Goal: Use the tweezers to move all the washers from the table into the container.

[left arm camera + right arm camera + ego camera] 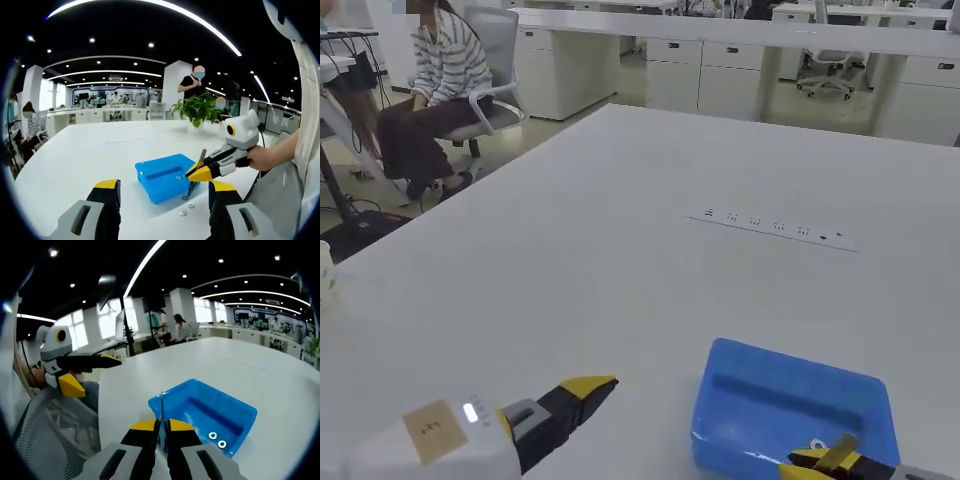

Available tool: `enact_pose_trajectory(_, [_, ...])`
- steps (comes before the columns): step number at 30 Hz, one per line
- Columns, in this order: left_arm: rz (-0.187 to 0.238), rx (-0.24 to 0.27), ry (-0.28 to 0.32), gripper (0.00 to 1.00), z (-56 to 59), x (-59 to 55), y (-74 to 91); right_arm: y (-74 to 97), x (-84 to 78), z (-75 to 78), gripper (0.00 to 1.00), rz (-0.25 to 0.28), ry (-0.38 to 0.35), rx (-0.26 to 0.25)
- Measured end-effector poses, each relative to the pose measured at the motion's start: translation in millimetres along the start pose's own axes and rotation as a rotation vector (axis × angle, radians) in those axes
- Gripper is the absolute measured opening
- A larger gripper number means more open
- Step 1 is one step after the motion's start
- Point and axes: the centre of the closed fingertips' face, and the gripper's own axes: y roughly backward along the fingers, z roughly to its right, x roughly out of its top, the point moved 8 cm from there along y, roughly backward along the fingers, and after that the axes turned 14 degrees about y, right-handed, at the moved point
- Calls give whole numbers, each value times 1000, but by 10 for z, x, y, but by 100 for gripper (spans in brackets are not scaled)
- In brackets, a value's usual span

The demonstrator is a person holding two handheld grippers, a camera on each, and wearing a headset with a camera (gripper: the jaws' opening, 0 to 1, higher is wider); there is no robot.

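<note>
1. Left gripper view: the left gripper (164,186) has its jaws standing wide apart with nothing between them, above the white table (85,150).
2. Just ahead of those jaws sits the blue container (156,186). Two washers (190,204) lie on the table beside its near corner, close to the left gripper's right-hand jaw. One more ring lies on the blue floor inside.
3. The right gripper (197,174) shows at the right, held over that same corner of the container, with the tweezers (202,156) clamped in its jaws. Their lower end points down toward the loose washers, though I cannot tell whether it touches one.
4. Right gripper view: the right gripper (161,426) is pinched tight on the tweezers (161,405), whose thin tip reaches forward over the container (240,415) at its near rim.
5. Ahead of these jaws and to their right, two washers (213,435) appear to rest on the blue, close to the container's near corner.
6. Off to the left of the right gripper, the left gripper (97,375) hangs in the air with its jaws spread.
7. Head view: the left gripper (595,388) is low on the left over bare table (620,260). The right gripper (820,460) holds the tweezers (840,450) over the container (760,390) at its near edge.
8. Well beyond both grippers are a power strip (770,228) set in the tabletop and a seated person (440,80).
</note>
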Motion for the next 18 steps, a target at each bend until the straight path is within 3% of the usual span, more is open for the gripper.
enact_pose_trajectory(18, [-4, 0, -2, 72, 2, -13, -1, -62, -71, 1, 4, -22, 20, 14])
